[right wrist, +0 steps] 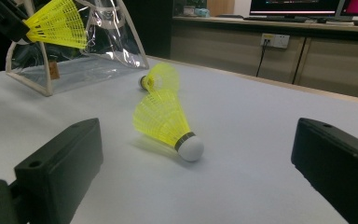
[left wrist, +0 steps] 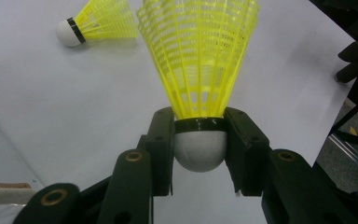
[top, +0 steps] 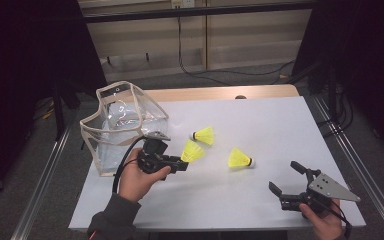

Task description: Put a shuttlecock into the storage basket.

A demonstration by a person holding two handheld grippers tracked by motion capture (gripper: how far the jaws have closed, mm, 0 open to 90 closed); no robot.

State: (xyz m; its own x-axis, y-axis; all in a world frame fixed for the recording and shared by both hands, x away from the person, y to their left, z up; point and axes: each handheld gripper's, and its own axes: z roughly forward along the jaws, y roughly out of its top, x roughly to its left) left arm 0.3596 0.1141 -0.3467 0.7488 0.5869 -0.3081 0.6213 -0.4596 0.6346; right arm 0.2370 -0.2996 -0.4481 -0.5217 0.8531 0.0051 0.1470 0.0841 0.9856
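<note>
White table (top: 280, 120) has wide bare surface at centre and right. Clear bag (top: 125, 120) stands at left edge. Left gripper (top: 182, 162) clamps held shuttlecock (top: 194, 151) by its cork, just beside bag, skirt pointing right and away. Right gripper (top: 286, 179) gapes wide, holding nothing, near front edge. Two shuttlecocks (top: 241, 158) lie between.

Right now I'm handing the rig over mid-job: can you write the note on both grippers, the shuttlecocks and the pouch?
Left gripper: shut on a yellow shuttlecock's white cork base, held off the table beside the clear pouch.
Right gripper: open, holding nothing, low at the near right of the white table.
Two shuttlecocks lie on the table: one mid-table, one nearer the right gripper.
Done: one shuttlecock picked up.
Left: probably drop it into the pouch, then the other two.
</note>
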